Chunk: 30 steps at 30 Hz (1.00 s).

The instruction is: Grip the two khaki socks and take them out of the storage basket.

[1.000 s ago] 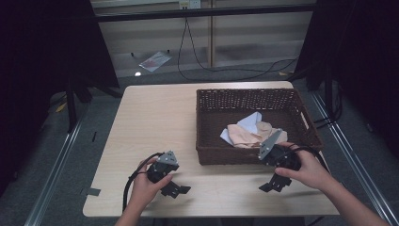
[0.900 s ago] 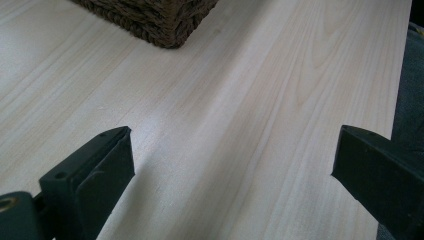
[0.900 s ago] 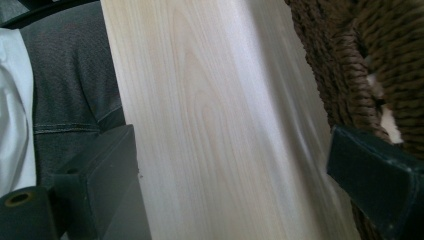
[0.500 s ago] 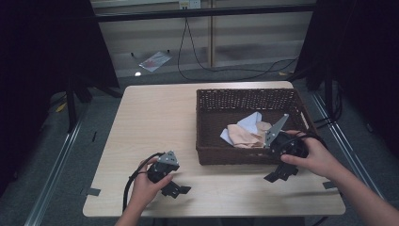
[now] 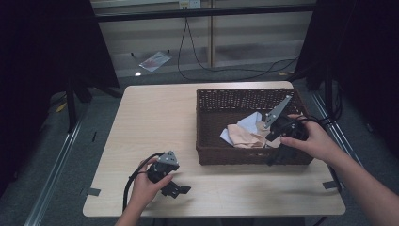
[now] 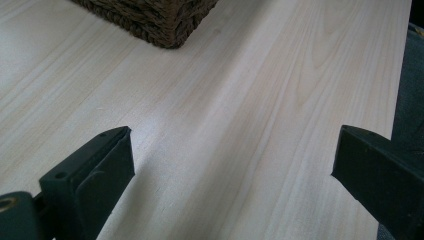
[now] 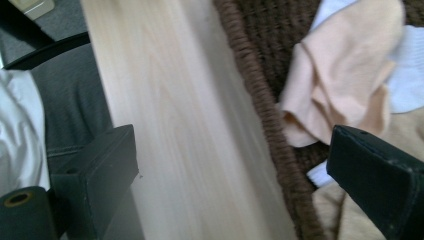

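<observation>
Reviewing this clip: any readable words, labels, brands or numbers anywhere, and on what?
None readable. The wicker basket, the cloths in it, the table and both grippers, left and right, show no lettering. The pale sheet on the floor is too small to tell.

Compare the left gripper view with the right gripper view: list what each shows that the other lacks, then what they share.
Left gripper view alone: one outer corner of the wicker basket seen from outside, with bare tabletop between the left gripper and it.

Right gripper view alone: the basket's inside, holding a peach cloth over a white cloth, and beyond the table edge a grey-clad lap and a white garment.

Shared: pale wood table, brown wicker basket, and two black jaws standing wide apart with nothing between them, as on the right gripper.
</observation>
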Available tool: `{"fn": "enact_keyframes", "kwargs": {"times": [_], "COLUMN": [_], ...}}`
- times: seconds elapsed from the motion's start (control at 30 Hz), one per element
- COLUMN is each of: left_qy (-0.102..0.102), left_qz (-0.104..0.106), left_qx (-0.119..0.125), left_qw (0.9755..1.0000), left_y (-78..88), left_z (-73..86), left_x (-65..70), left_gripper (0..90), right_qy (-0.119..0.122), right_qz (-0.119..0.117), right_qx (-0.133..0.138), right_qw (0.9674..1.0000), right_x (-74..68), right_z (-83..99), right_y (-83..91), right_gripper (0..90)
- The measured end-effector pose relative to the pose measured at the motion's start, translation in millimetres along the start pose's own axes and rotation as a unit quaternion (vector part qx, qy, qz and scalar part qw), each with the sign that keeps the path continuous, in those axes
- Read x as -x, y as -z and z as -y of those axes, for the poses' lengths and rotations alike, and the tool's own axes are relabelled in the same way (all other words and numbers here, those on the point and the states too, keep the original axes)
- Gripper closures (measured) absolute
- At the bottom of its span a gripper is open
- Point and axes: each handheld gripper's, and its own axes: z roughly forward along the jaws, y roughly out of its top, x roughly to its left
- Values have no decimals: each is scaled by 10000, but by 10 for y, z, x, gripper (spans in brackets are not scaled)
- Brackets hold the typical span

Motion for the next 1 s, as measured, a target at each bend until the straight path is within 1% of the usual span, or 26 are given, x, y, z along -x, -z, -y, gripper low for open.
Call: {"fn": "enact_keyframes", "kwargs": {"times": [0.07,0.13,0.17,0.2,0.23,0.27,0.3,0.33,0.4,0.43,0.53,0.63,0.67,0.7,0.73,0.77,0.87,0.9,1.0], "left_qy": [10,56,20,20,11,11,93,60,94,42,46,43,45,42,40,18,3,30,31], "left_qz": [-4,20,18,18,4,4,22,6,15,18,9,12,6,10,8,8,13,75,74], "left_qx": [20,128,65,65,30,30,157,128,157,118,88,74,82,71,113,78,43,87,87], "left_qw": [10000,9999,10000,10000,10000,10000,9998,9999,9998,9999,10000,10000,10000,10000,9999,10000,10000,9999,9999], "left_y": [-1,-16,-7,-7,-3,-3,-21,-20,-22,-15,-9,-4,-5,-3,-11,-6,-2,-8,-9], "left_z": [1,10,5,5,2,2,11,10,11,10,9,7,8,7,10,7,4,9,9], "left_x": [1,2,-1,-1,0,0,7,2,6,-1,-3,-4,-3,-4,0,-2,-4,-6,-6], "left_gripper": [28,28,28,28,28,28,28,28,28,28,28,28,28,28,28,28,28,28,28], "right_qy": [-106,-174,-234,-234,-310,-310,-383,-399,-469,-507,-598,-641,-680,-667,-672,-732,-741,-755,-818], "right_qz": [-3,72,75,75,62,62,112,131,167,198,256,307,323,345,383,396,441,450,495], "right_qx": [1,19,28,28,77,77,43,19,36,19,0,-48,-69,-113,-133,-150,-187,-200,-220], "right_qw": [9999,9998,9997,9997,9995,9995,9992,9991,9988,9985,9979,9975,9971,9971,9969,9964,9961,9959,9952], "right_x": [49,106,130,130,193,193,231,256,299,319,373,410,446,468,487,497,530,543,596], "right_z": [-19,-37,-48,-48,-68,-68,-86,-94,-111,-120,-150,-171,-186,-190,-195,-202,-209,-214,-228], "right_y": [-7,-15,-19,-19,-33,-33,-50,-60,-81,-91,-119,-138,-163,-175,-194,-215,-250,-268,-332], "right_gripper": [60,59,59,59,58,58,58,57,58,59,59,59,57,56,55,55,52,52,50]}}
